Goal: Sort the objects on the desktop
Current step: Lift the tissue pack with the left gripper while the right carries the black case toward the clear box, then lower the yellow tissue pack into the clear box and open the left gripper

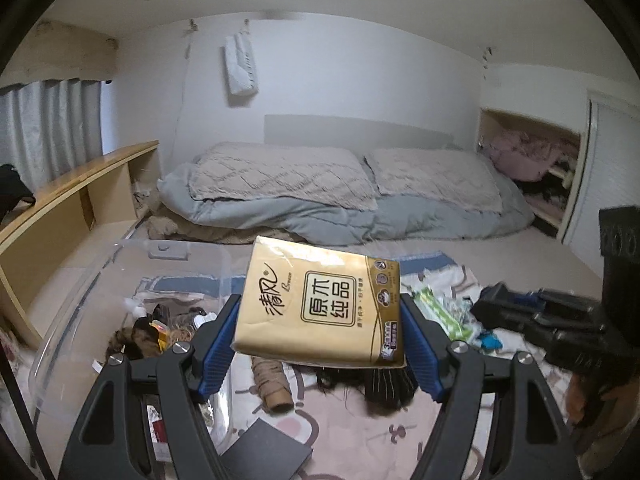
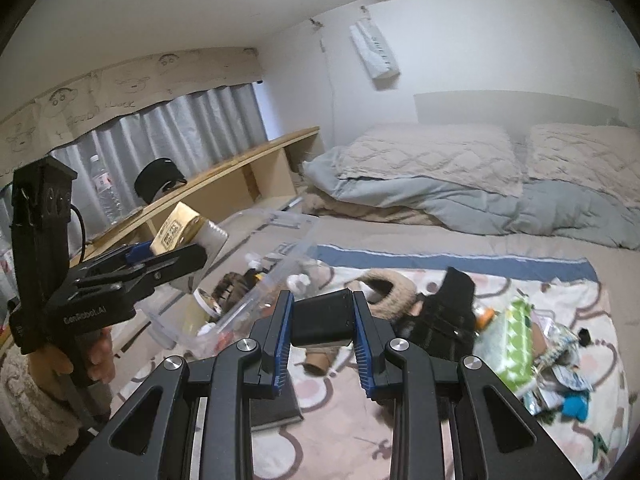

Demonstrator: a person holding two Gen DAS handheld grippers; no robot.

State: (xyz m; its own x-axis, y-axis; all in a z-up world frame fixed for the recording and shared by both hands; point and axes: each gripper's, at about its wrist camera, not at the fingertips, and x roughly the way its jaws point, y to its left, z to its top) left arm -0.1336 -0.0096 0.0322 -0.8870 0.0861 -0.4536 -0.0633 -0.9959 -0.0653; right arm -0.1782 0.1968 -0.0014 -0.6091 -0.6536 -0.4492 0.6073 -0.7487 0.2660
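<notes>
Carrying two items binward, I judge. Clear bin (image 1: 80, 280) at 9 o'clock. Left gripper (image 1: 320, 320) clamps tissue pack (image 1: 320, 300), aloft. Right gripper (image 2: 322, 332) pinches black block (image 2: 322, 320). My next move: swing left, release over bin.

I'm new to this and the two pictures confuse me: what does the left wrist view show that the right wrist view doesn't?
Only the left wrist view shows the printed front of the tissue pack in the left gripper, and the wall cupboard.

Only the right wrist view shows the water bottle and the black box held in the right gripper.

Both show the clear bin and the bed.
</notes>
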